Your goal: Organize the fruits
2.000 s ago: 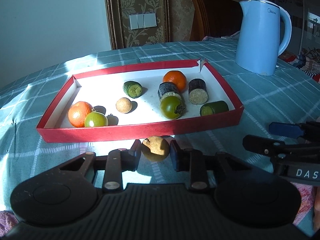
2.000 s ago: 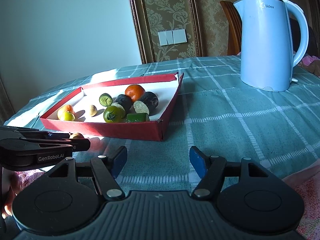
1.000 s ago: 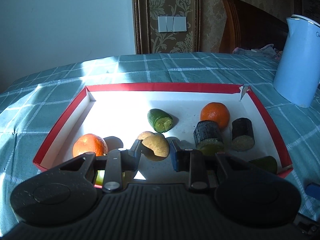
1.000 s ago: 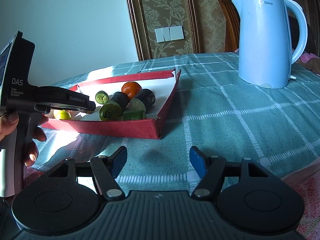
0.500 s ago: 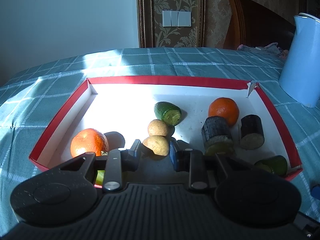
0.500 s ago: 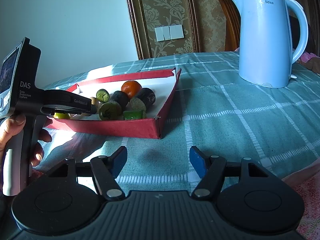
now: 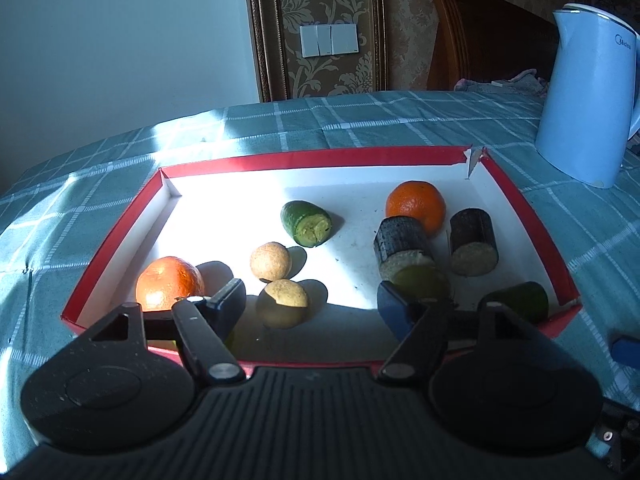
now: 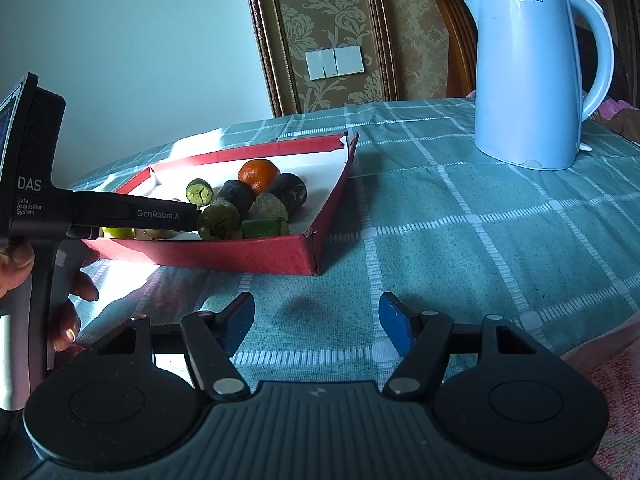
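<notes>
You are working at a table with a teal checked cloth (image 7: 360,124) on it. Sun falls across the cloth and into a red tray (image 7: 320,157) with a white floor. A light blue kettle (image 8: 528,68) stands on the cloth, well apart from the tray on its right. Behind the table is a pale wall, a brown patterned panel with white light switches (image 7: 329,40), and a dark wooden chair back (image 7: 480,40).

Your left gripper (image 7: 312,304) hangs over the near edge of the tray. Its jaws are opening, and the small tan fruit (image 7: 282,307) sits on the tray floor between them. The pads do not touch it. A second tan ball (image 7: 270,261) lies just behind it.

Near the left wall of the tray lies an orange (image 7: 170,283). Another orange (image 7: 416,205) lies near the far right corner. A green cut piece (image 7: 306,224) lies in the middle. Two dark round cut pieces (image 7: 473,242) sit side by side on the right, and a green fruit (image 7: 420,280) sits just in front of them.

Your right gripper (image 8: 316,322) hovers over the bare cloth in front of the tray. Its jaws stand partly apart with nothing between them. In its view, your left hand (image 8: 64,300) holds the other tool's handle.
</notes>
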`<state>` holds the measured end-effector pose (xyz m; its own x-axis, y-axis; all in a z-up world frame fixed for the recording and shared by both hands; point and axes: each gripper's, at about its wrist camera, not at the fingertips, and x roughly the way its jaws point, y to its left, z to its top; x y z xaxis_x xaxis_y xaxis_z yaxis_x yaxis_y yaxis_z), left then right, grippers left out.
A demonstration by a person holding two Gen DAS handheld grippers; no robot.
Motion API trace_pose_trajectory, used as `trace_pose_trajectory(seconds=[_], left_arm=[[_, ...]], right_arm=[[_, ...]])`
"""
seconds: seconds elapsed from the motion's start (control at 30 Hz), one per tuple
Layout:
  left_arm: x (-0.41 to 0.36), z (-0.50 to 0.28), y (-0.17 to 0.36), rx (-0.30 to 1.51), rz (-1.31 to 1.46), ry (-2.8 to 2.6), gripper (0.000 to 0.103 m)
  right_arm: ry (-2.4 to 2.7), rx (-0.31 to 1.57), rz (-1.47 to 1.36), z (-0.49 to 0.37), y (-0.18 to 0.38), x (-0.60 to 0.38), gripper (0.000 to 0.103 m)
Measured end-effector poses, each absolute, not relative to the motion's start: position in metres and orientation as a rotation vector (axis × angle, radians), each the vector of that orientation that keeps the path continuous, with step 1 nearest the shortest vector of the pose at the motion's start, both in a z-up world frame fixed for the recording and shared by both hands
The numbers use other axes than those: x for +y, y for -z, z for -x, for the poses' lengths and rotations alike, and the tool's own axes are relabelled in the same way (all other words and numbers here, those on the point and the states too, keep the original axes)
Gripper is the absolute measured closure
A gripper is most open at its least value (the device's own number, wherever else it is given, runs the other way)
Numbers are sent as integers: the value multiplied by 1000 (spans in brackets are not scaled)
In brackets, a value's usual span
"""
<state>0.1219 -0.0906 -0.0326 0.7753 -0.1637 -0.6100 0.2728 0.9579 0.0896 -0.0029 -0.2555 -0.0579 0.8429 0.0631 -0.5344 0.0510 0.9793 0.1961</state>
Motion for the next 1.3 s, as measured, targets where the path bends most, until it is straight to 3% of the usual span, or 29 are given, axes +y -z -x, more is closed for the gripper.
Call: trace_pose_trajectory(seconds=[0.1, 0.4, 0.53, 1.3], left_arm=[[-88, -118, 33, 648, -160, 241, 32], [-77, -98, 23, 627, -110, 257, 31], [-72, -78, 15, 568, -122, 223, 14], [-16, -7, 3, 584, -56, 133, 0]], right_arm=[[3, 564, -212, 3, 58, -256, 26], [9, 554, -217, 6, 57, -257, 26], [18, 555, -219, 6, 57, -257, 26], [75, 585, -188, 15, 52, -224, 21]])
